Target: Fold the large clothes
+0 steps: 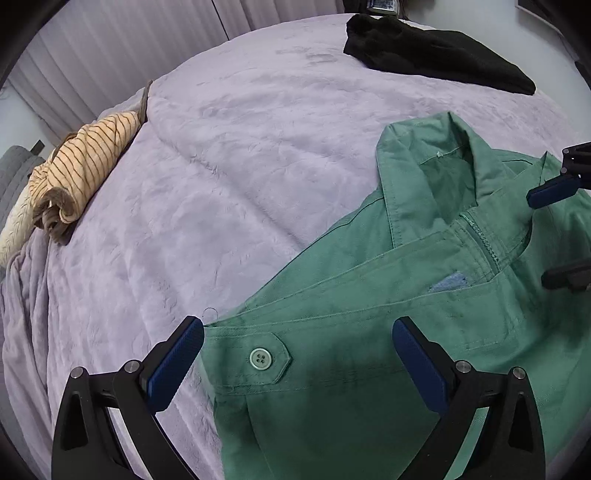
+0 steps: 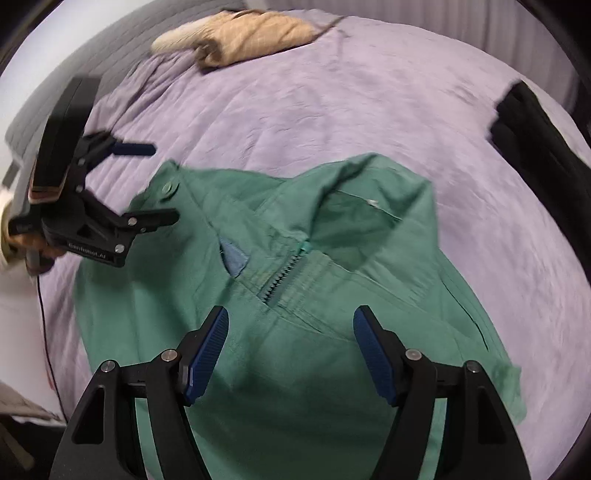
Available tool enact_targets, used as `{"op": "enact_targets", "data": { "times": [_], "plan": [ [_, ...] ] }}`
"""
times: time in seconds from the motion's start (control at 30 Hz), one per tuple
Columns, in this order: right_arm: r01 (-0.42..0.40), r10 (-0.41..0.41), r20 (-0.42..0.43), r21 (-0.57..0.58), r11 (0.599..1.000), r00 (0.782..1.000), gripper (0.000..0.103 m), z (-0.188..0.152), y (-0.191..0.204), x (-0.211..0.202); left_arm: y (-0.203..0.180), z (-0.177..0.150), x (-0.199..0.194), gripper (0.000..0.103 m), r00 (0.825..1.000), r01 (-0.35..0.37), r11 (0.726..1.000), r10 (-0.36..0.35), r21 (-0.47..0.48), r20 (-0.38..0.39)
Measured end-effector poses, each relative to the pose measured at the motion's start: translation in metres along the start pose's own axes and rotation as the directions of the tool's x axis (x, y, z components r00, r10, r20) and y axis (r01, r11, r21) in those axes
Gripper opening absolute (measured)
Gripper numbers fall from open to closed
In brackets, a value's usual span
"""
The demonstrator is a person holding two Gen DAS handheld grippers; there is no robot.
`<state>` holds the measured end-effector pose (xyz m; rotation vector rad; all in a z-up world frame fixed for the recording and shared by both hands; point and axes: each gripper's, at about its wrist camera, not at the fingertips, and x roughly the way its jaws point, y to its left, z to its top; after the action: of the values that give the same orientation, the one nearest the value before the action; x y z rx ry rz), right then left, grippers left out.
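A green jacket lies collar up on a lilac blanket, its zip partly done up and its sleeves folded in. My left gripper hovers open over the jacket's shoulder corner with the buttoned tab, nothing between its blue pads. My right gripper stands open above the jacket's chest just below the zip, holding nothing. No pad of either gripper touches the cloth.
A folded tan striped garment lies at the bed's far edge. A black garment lies at another edge. Pale curtains hang behind. A thin cable runs beside the bed, and a hand holds the left gripper.
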<state>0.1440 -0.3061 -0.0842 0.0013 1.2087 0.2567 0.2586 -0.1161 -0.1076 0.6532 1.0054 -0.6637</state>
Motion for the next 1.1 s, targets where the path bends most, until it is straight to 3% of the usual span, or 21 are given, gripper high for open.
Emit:
{"op": "enact_targets", "data": {
  "times": [0.1, 0.13, 0.2, 0.23, 0.33, 0.43, 0.57, 0.63, 0.7, 0.77, 0.83, 0.93, 0.97, 1.0, 1.03, 1.1],
  "plan": [
    [0.001, -0.018, -0.131, -0.126, 0.992, 0.991, 0.074, 0.001, 0.015, 0.031, 0.008, -0.007, 0.001, 0.102, 0.999, 0.025, 0.997, -0.027, -0.071, -0.017],
    [0.02, -0.048, -0.188, -0.147, 0.989, 0.981, 0.065, -0.002, 0.015, 0.042, 0.01, -0.01, -0.001, 0.102, 1.0, 0.02, 0.997, -0.022, -0.078, -0.014],
    [0.06, -0.1, -0.224, -0.176, 0.983, 0.969, 0.019, -0.009, 0.016, 0.047, 0.014, -0.016, -0.007, 0.102, 1.0, -0.004, 0.998, 0.003, -0.069, -0.006],
    [0.057, -0.091, -0.22, -0.153, 0.987, 0.971, 0.004, -0.011, 0.014, 0.042, 0.016, -0.019, -0.011, 0.102, 1.0, -0.012, 0.998, 0.012, -0.066, -0.002],
    [0.176, -0.204, -0.138, -0.19, 0.966, 0.969, 0.003, -0.01, 0.014, 0.022, 0.026, -0.024, -0.022, 0.102, 0.999, -0.029, 0.996, 0.03, -0.085, 0.018],
    [0.3, -0.312, -0.063, -0.153, 0.942, 0.948, 0.003, 0.0, 0.0, 0.015, 0.027, -0.026, -0.025, 0.102, 0.998, -0.038, 0.993, 0.042, -0.116, 0.036],
    [0.308, -0.307, -0.104, -0.006, 0.951, 0.946, 0.005, 0.008, -0.031, 0.04, 0.014, -0.031, 0.012, 0.102, 0.991, -0.13, 0.987, 0.127, -0.094, -0.044],
    [0.241, -0.227, -0.111, 0.131, 0.962, 0.967, 0.007, 0.005, -0.042, 0.04, 0.019, -0.038, 0.029, 0.102, 0.987, -0.138, 0.982, 0.126, -0.128, -0.096],
    [0.157, -0.149, -0.05, 0.282, 0.946, 0.988, 0.02, -0.005, -0.059, 0.012, 0.029, -0.044, 0.028, 0.102, 0.991, -0.105, 0.975, 0.086, -0.198, -0.101],
    [0.185, -0.209, 0.015, 0.406, 0.895, 0.978, 0.069, -0.025, -0.081, -0.027, 0.037, -0.045, 0.024, 0.102, 0.99, -0.12, 0.969, 0.099, -0.216, -0.105],
    [0.253, -0.315, 0.041, 0.502, 0.827, 0.948, 0.075, -0.048, -0.106, -0.06, 0.044, -0.044, 0.017, 0.102, 0.99, -0.123, 0.965, 0.101, -0.233, -0.103],
    [0.347, -0.376, -0.069, 0.563, 0.75, 0.924, 0.075, -0.072, -0.137, -0.077, 0.049, -0.042, 0.017, 0.102, 0.989, -0.126, 0.958, 0.103, -0.258, -0.102],
    [0.359, -0.366, -0.107, 0.569, 0.74, 0.924, 0.072, -0.081, -0.14, -0.073, 0.049, -0.042, 0.022, 0.102, 0.987, -0.139, 0.956, 0.113, -0.259, -0.115],
    [0.351, -0.334, -0.14, 0.578, 0.736, 0.932, 0.061, -0.09, -0.146, -0.066, 0.048, -0.042, 0.027, 0.102, 0.985, -0.151, 0.954, 0.123, -0.258, -0.123],
    [0.322, -0.285, -0.159, 0.592, 0.739, 0.945, 0.009, -0.099, -0.151, -0.056, 0.046, -0.042, 0.033, 0.103, 0.983, -0.163, 0.954, 0.135, -0.251, -0.123],
    [0.334, -0.274, -0.193, 0.611, 0.718, 0.942, 0.007, -0.121, -0.157, -0.044, 0.044, -0.043, 0.04, 0.103, 0.982, -0.176, 0.957, 0.155, -0.231, -0.106]
  ]
}}
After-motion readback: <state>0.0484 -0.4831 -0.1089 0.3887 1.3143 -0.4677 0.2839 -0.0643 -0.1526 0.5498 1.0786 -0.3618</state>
